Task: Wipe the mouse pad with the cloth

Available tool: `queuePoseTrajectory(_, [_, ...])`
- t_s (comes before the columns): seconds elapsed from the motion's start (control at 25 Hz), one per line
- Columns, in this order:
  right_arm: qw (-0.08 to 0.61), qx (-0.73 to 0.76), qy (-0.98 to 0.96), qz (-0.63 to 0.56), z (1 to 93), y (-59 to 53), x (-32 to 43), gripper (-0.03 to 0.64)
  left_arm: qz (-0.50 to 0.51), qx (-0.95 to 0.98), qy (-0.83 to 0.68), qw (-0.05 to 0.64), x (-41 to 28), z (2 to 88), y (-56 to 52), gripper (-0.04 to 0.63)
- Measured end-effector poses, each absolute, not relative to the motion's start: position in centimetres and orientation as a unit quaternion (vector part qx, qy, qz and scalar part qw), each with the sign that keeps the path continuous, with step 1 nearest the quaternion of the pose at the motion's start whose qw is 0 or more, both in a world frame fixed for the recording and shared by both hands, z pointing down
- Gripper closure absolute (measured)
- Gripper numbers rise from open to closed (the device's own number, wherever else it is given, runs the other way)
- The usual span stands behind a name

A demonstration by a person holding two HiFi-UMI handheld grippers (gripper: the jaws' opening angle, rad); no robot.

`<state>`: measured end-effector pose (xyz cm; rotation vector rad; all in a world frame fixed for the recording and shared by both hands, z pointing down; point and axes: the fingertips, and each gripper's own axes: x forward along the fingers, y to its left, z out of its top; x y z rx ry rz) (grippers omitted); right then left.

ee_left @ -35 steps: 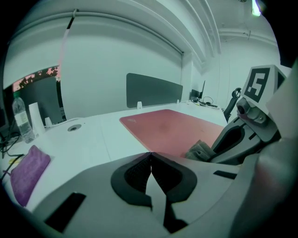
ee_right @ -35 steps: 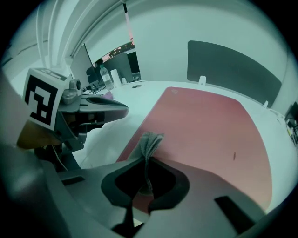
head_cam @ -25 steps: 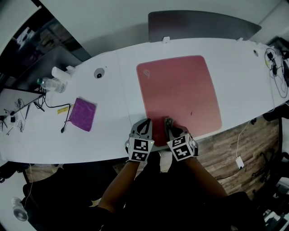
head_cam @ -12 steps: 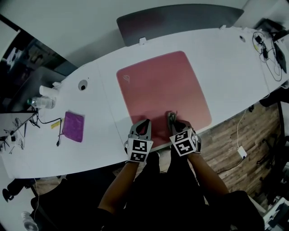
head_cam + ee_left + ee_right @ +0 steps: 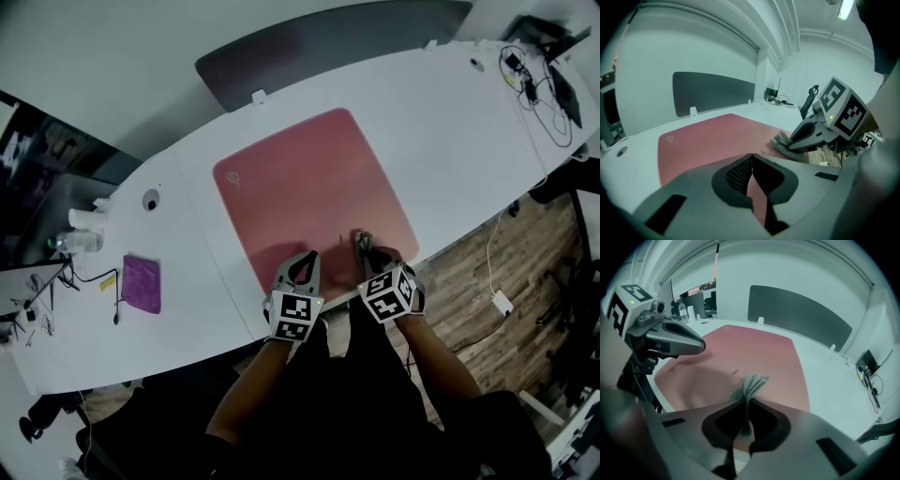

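you are holding the right gripper [image 5: 746, 405] with its jaws clamped on the grey cloth [image 5: 752, 383]. a folded tuft is poking out just past the tips, and the rest is running back between the jaws. pinching it on the fold like that is probably giving you a bunched edge to drag, not a loose sheet.

the cloth is sitting low, right in front of the right gripper, on or just over the near edge of the red mouse pad [image 5: 314, 192]. i cannot tell if it is actually pressing down. most of the pad is stretching out ahead of both grippers, so i am judging the wipe as barely begun and the next stroke as going forward, away from you.

the left gripper [image 5: 752, 161] is pinched together with nothing between its jaws. it is sitting just beside the right one, on its left, tips over the pad's near corner. my guess is you are parking it there to pin the pad so it is not sliding on the white desk [image 5: 469, 122], but contact is not clear.

a purple square thing [image 5: 142, 283] is lying well off to the left gripper's left, out of the way. watch the pad's near edge: it is running close to the desk edge, so a hard pull back could be dragging it off.
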<state>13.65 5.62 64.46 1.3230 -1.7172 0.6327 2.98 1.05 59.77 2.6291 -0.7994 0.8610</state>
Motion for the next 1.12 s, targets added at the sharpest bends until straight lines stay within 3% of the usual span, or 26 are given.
queuePoseTrajectory(1.12, [0.477,0.568,-0.637,0.210,64.7,6.1,26.4,0.584,0.306,0.914,-0.232,0.132,12.4,60.2,1.8,0.574])
